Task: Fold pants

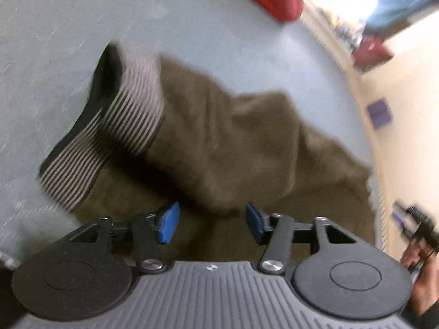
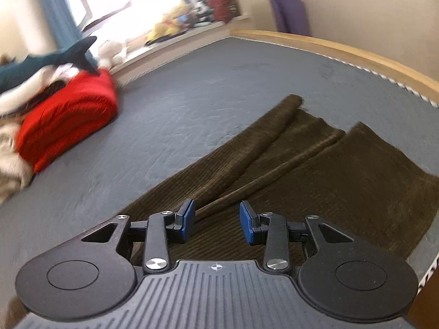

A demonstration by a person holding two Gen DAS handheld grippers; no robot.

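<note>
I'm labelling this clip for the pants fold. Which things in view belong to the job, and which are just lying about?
Belongs to the job:
- brown pants with the striped waistband
- left gripper, open over the pants
- right gripper, open over the pants

Just lying about:
- red folded blanket
- shark plush
- purple mat against the wall

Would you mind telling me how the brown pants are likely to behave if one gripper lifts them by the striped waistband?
The brown pants would probably hang limp: the cloth already slumps in soft folds on the grey bed cover. The ribbed striped waistband looks stretchy, so it may give under a pinch. The long legs would likely trail and drag.
</note>
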